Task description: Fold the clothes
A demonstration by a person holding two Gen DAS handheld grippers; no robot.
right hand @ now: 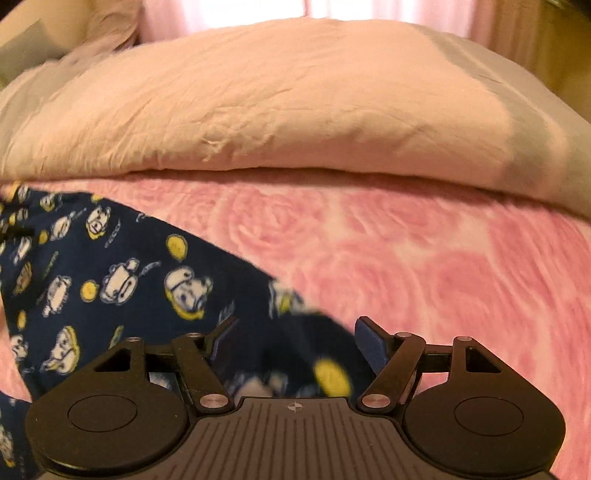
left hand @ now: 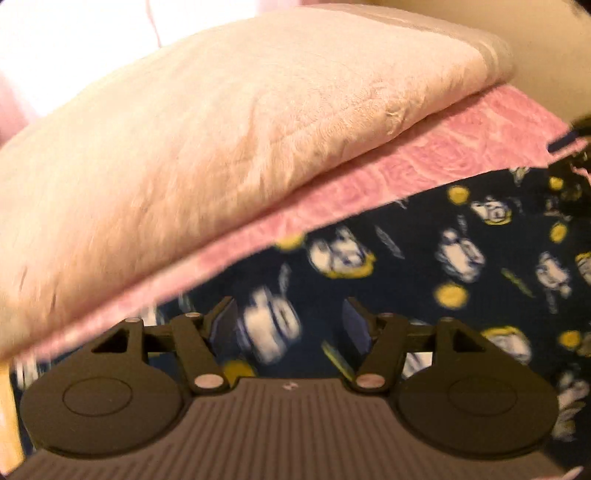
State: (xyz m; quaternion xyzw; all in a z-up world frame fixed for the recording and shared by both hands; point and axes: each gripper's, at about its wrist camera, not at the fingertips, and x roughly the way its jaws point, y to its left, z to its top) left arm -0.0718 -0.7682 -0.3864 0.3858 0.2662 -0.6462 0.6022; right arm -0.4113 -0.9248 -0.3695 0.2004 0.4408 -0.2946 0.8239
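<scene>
Big cream pillow (left hand: pixel 207 147) sits right ahead of me, bulging across the far side of the bed, grey band along its far end. In the right wrist view the same pillow (right hand: pixel 277 103) fills the whole upper half, resting on the pink rose-patterned bedspread (right hand: pixel 424 258).

Now the garment: a navy fleece piece printed with white cartoon characters and yellow dots (left hand: pixel 424 258) lies spread on the bedspread (left hand: pixel 443 155), just short of the pillow. Through the right camera it (right hand: pixel 110 280) runs from the left edge down to my fingers, its edge cutting diagonally across the pink.

My left gripper (left hand: pixel 290 325) hangs low over the navy fabric, fingers parted wide, nothing pinched between them. I can't tell whether the tips touch the cloth.

My right gripper (right hand: pixel 295 339) is spread wide too, straddling the garment's edge: left finger over navy, right finger (right hand: pixel 371 343) over bare pink. Fabric sits in the gap, unclamped.

Pale pink curtains (right hand: pixel 229 14) glow behind the pillow.
</scene>
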